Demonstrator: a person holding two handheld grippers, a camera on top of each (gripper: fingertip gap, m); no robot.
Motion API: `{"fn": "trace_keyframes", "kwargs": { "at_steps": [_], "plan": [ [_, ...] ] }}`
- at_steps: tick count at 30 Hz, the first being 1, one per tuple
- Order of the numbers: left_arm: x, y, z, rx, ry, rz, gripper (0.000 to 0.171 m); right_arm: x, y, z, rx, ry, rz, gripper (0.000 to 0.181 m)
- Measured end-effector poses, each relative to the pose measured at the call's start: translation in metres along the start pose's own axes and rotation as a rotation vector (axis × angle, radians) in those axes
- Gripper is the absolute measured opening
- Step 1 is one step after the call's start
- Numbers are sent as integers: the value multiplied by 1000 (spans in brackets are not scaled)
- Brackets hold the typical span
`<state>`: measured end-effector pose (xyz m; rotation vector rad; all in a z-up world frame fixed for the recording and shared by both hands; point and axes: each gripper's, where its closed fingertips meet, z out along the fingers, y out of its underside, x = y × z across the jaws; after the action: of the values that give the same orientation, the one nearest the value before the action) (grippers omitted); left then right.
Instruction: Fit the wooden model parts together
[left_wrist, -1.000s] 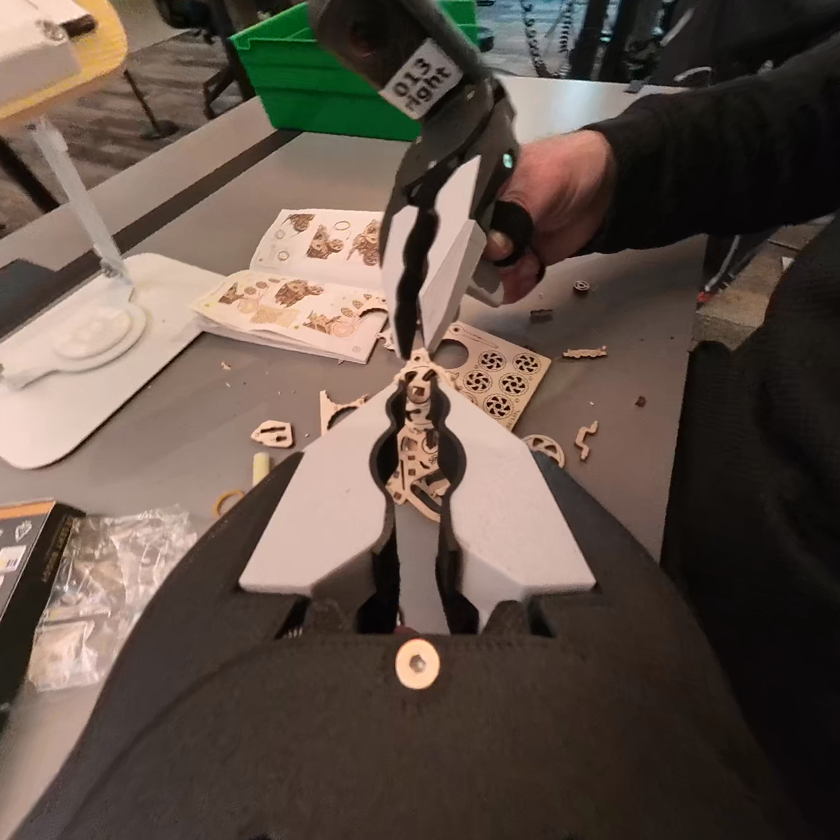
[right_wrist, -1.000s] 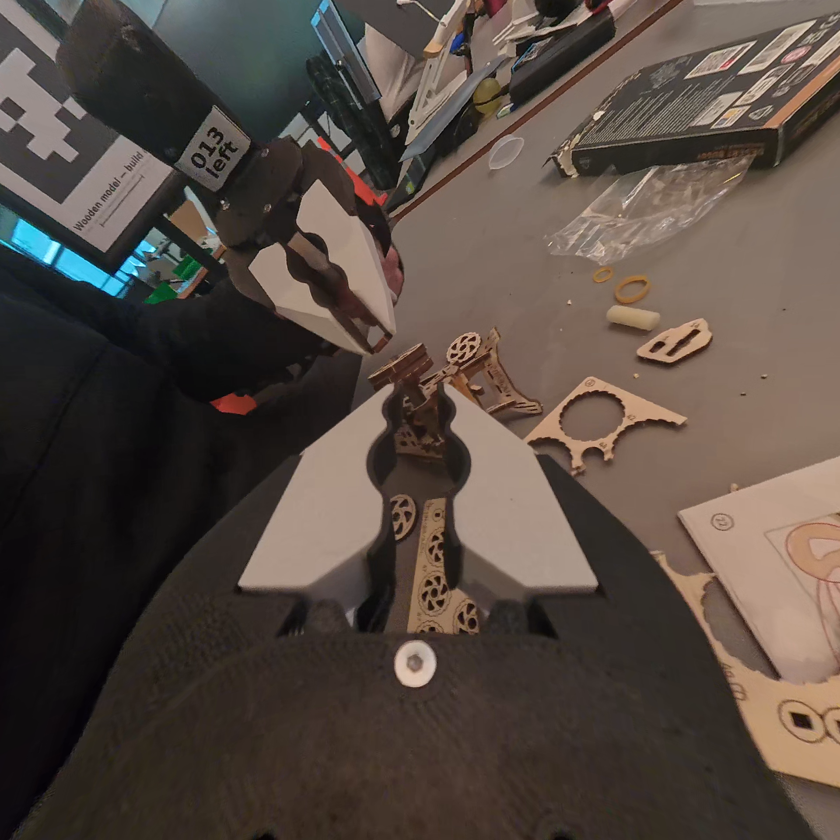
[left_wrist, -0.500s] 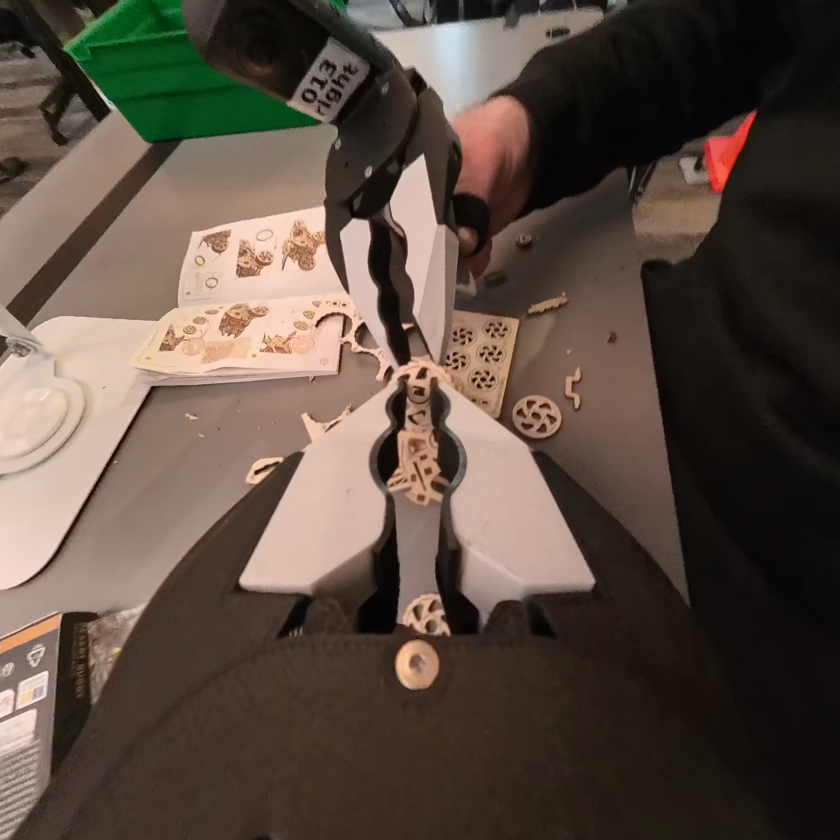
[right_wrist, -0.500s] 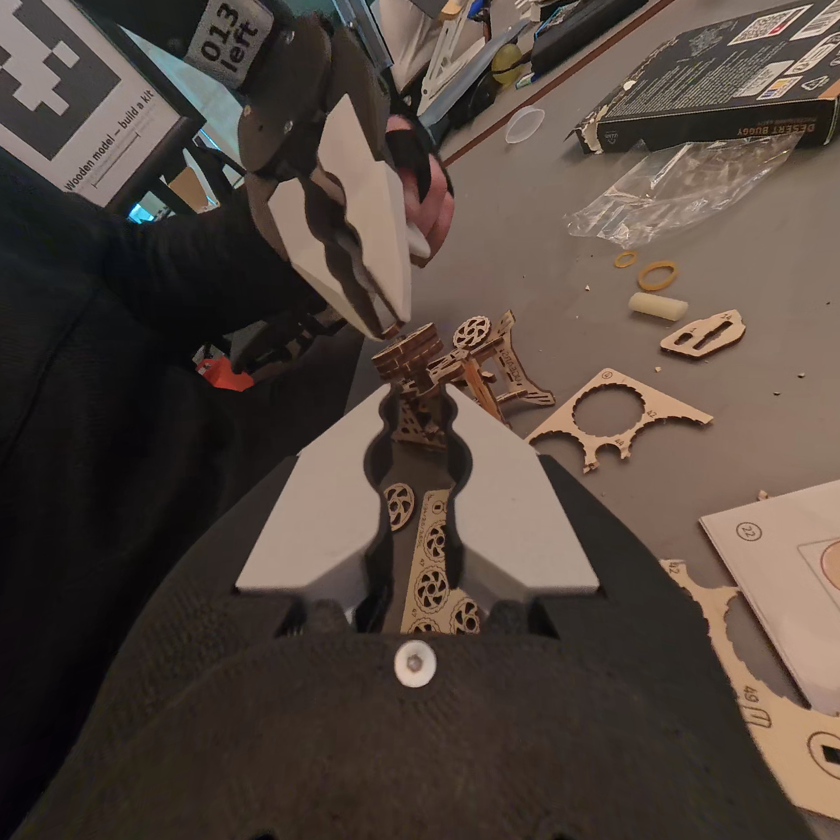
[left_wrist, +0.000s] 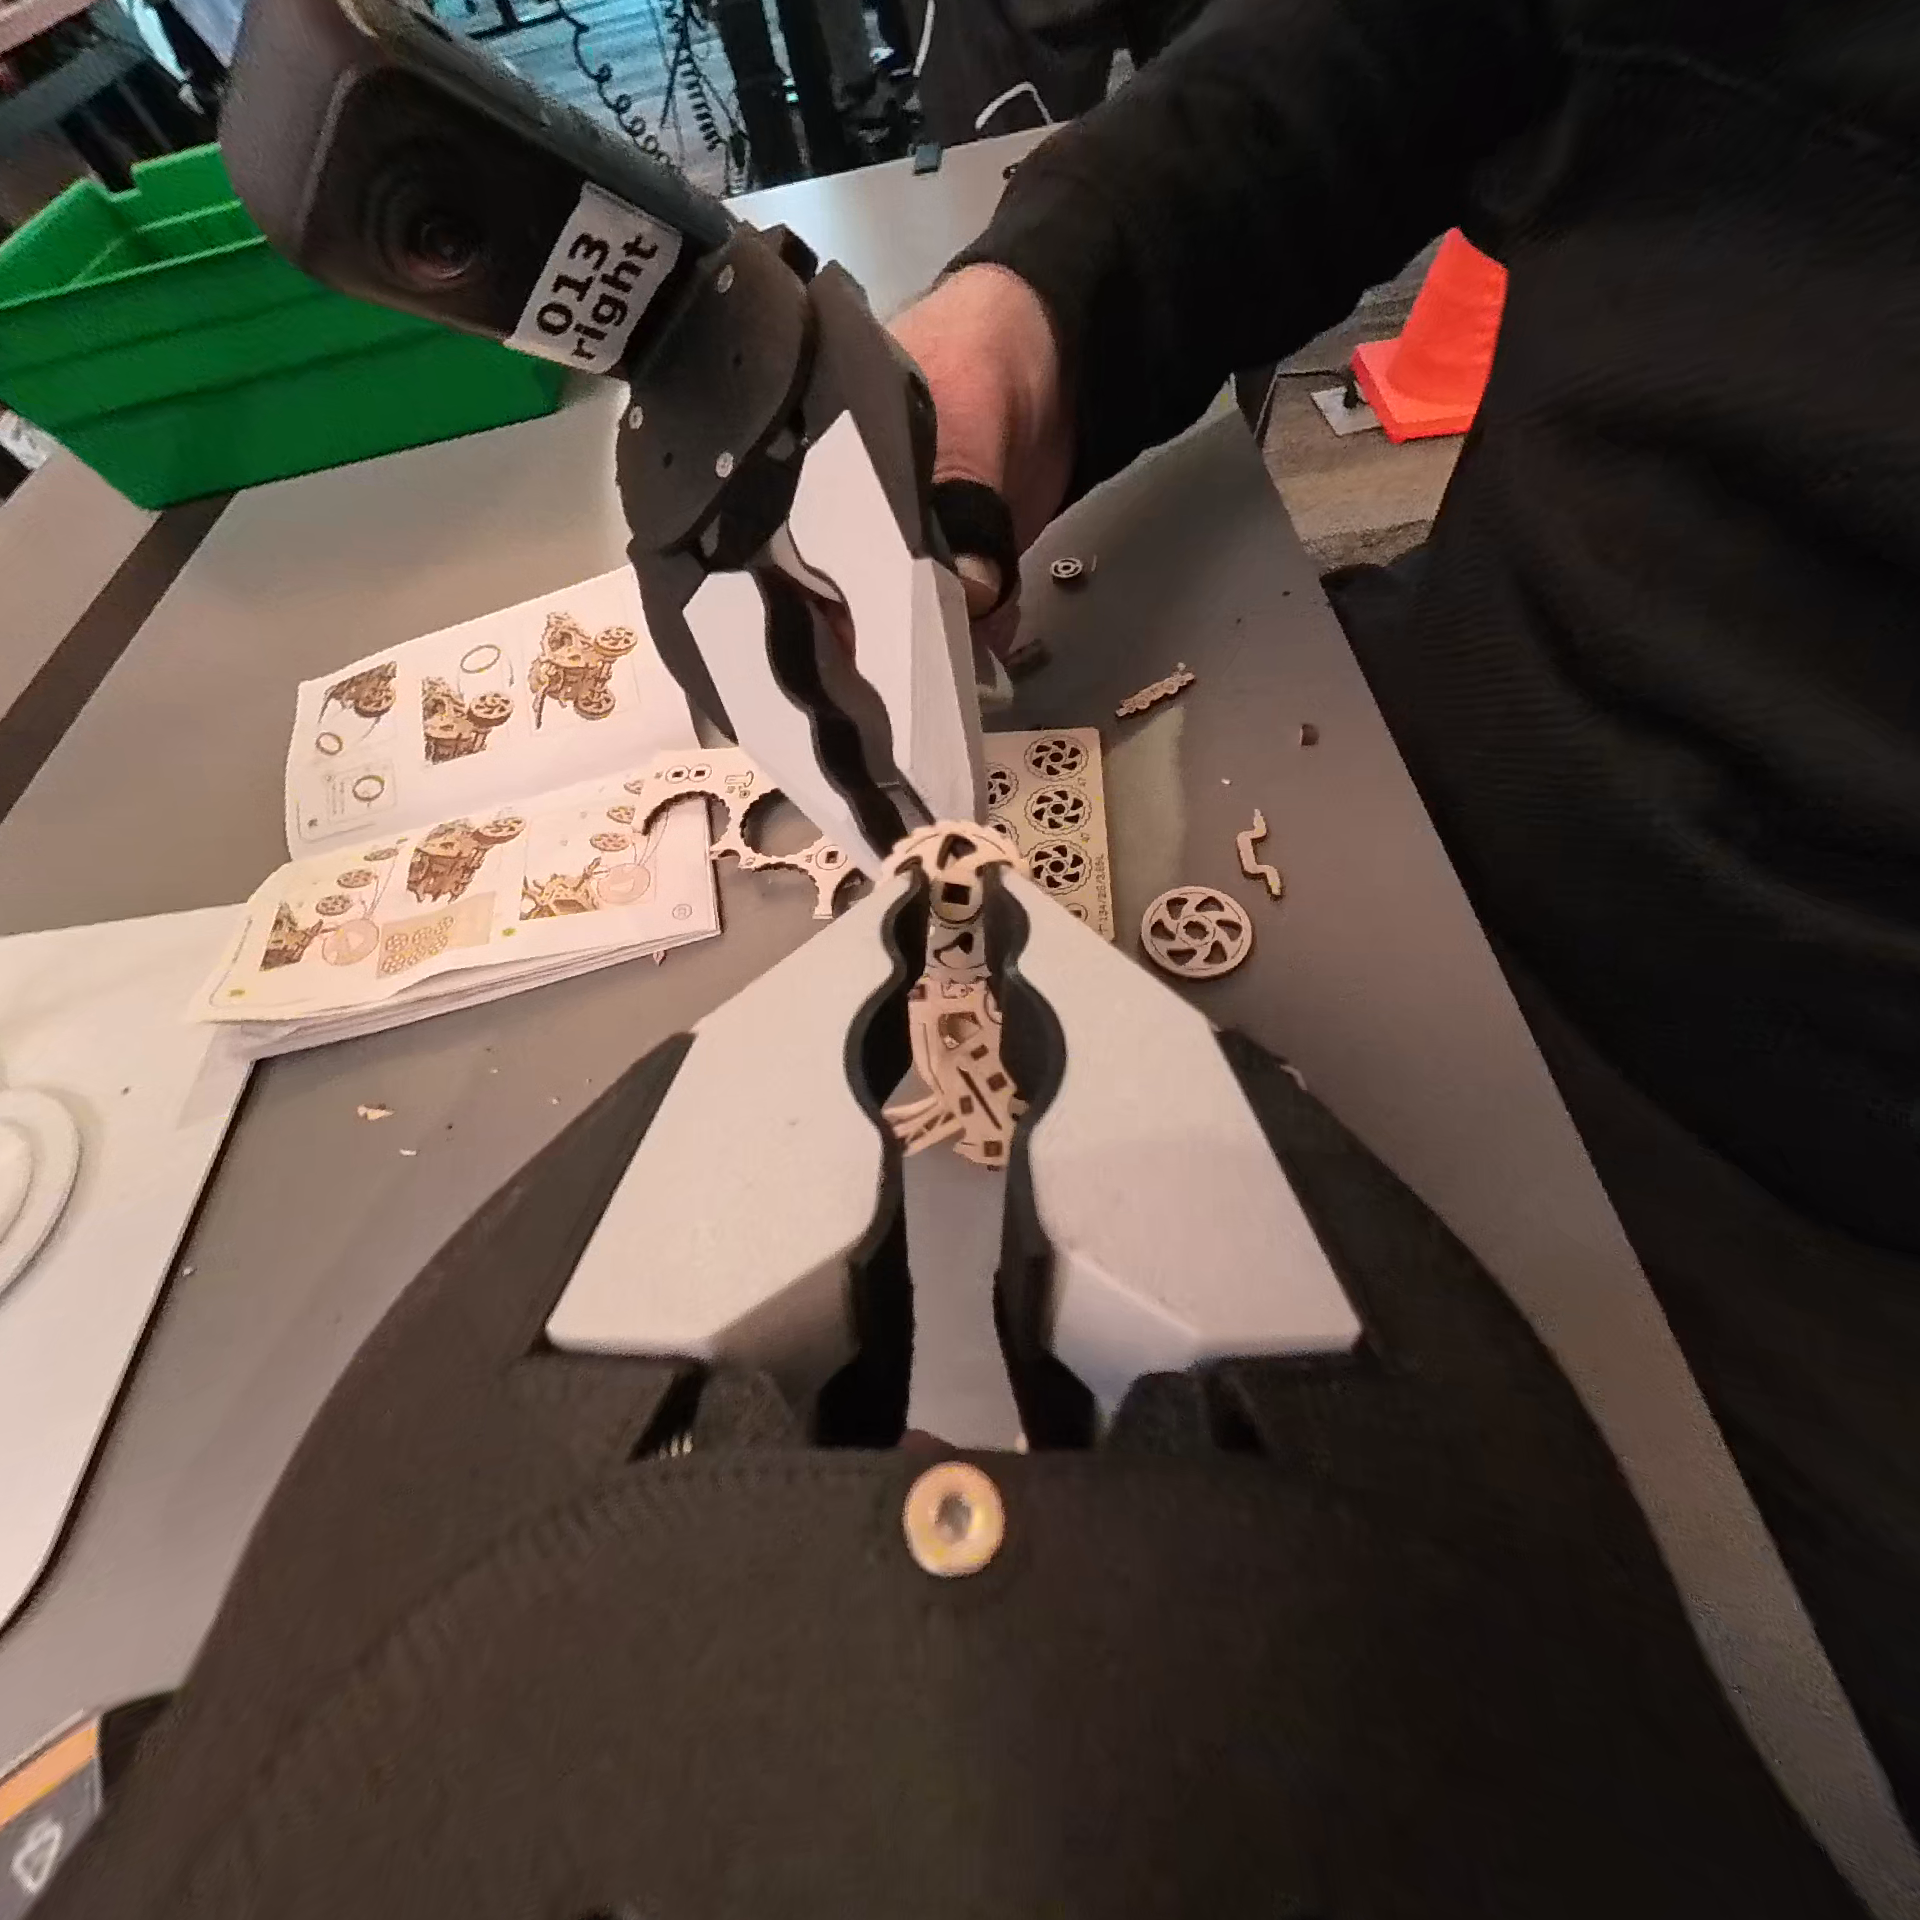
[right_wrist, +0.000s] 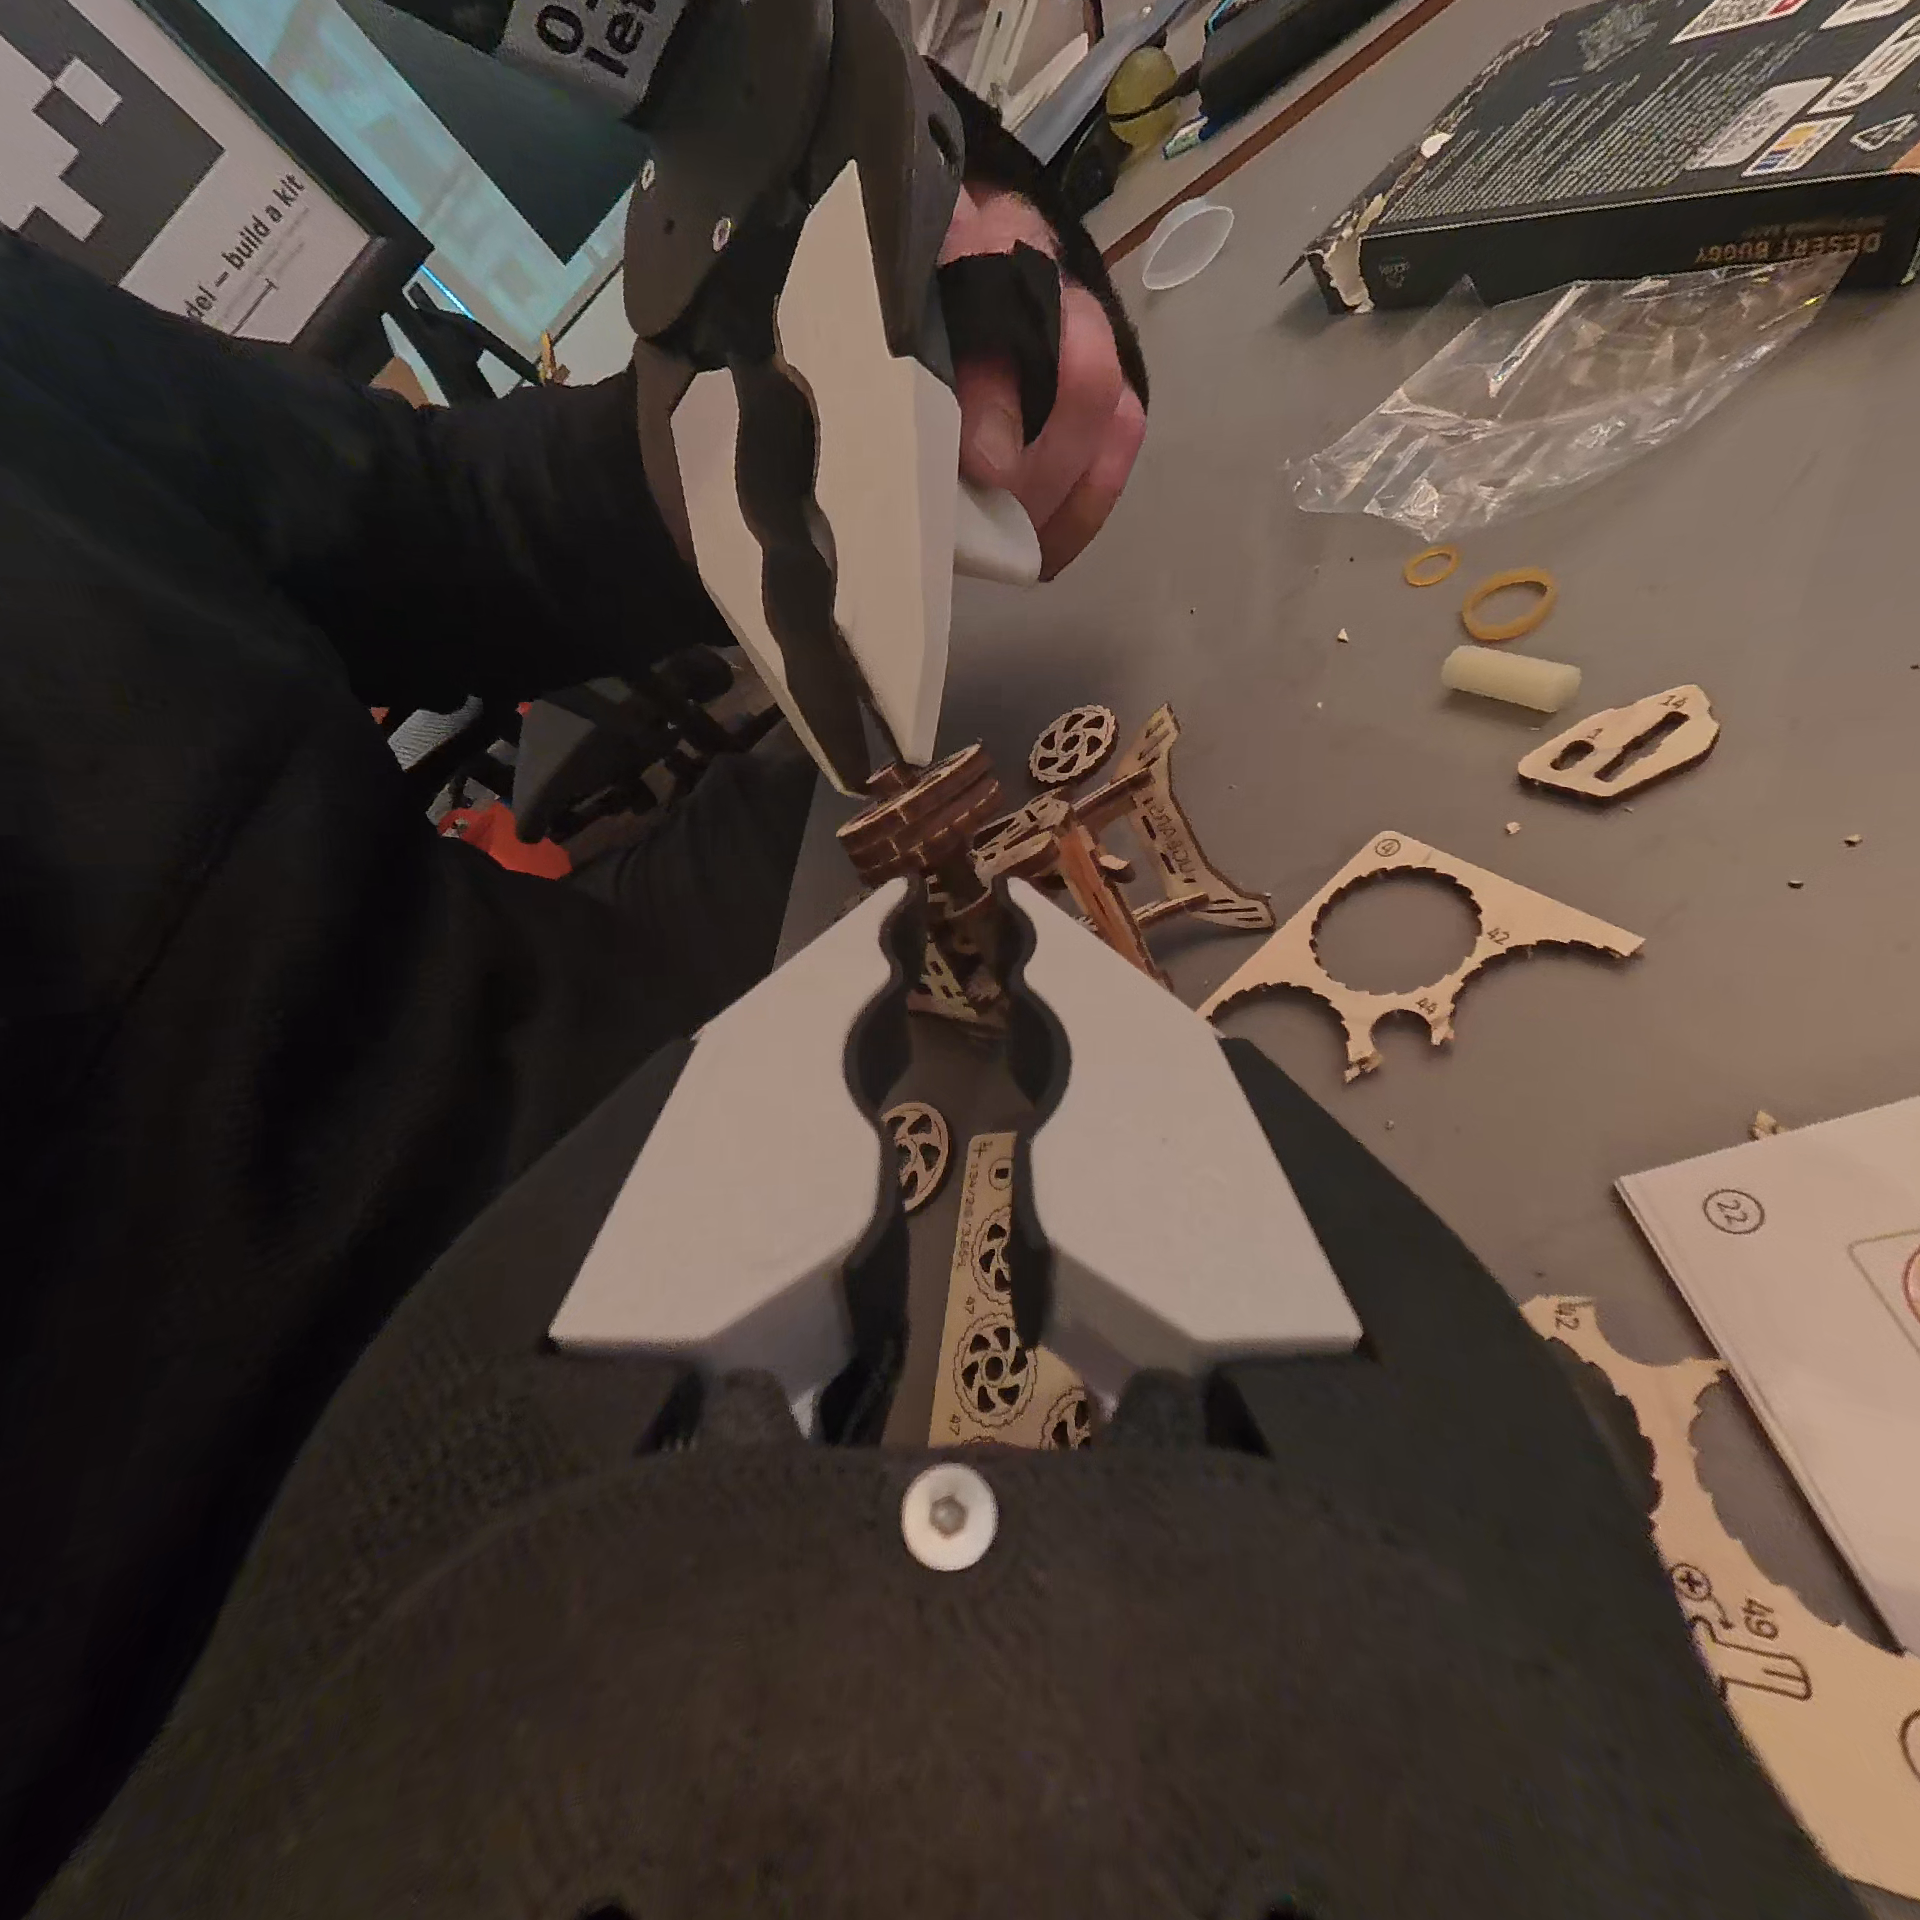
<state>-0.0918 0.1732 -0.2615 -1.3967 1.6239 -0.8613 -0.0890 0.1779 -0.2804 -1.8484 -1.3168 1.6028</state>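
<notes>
Grey table (left_wrist: 1226, 644) beneath wooden model (right_wrist: 935, 831), long axis level, both hand-held grippers (left_wrist: 948, 883) (right_wrist: 951, 904) clamped on it.

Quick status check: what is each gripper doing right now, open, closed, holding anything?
Left gripper: jaws closed on the wooden model at its wheel end.
Right gripper: jaws closed on the same wooden model, just below its stacked wheel.

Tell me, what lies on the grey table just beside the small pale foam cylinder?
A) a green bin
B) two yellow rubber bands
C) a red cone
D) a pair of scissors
B: in the right wrist view, two yellow rubber bands lie on the table just above the foam cylinder.
</notes>
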Motion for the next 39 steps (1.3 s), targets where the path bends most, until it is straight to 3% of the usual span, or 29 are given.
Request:
{"fn": "trace_keyframes", "kwargs": {
  "at_steps": [7,14,18,21,25,33,39],
  "plan": [
    [0,2,-1,41,76,42,7,3,0,2,-32,31,8,7],
    [1,0,1,173,109,-14,7,5,1,1,-52,70,38,3],
    [1,0,1,212,107,-21,7,12,-5,-9,-37,137,143,17],
    [1,0,1,226,111,-14,7,3,-15,-13,23,94,278,30],
    [1,0,1,254,120,-7,8,1,-12,2,-21,108,365,41],
    [0,2,-2,271,99,12,8,-4,-12,11,-17,88,473,24],
    [0,3,-2,297,99,21,8,-4,-12,13,31,48,572,25]
  ]
}}
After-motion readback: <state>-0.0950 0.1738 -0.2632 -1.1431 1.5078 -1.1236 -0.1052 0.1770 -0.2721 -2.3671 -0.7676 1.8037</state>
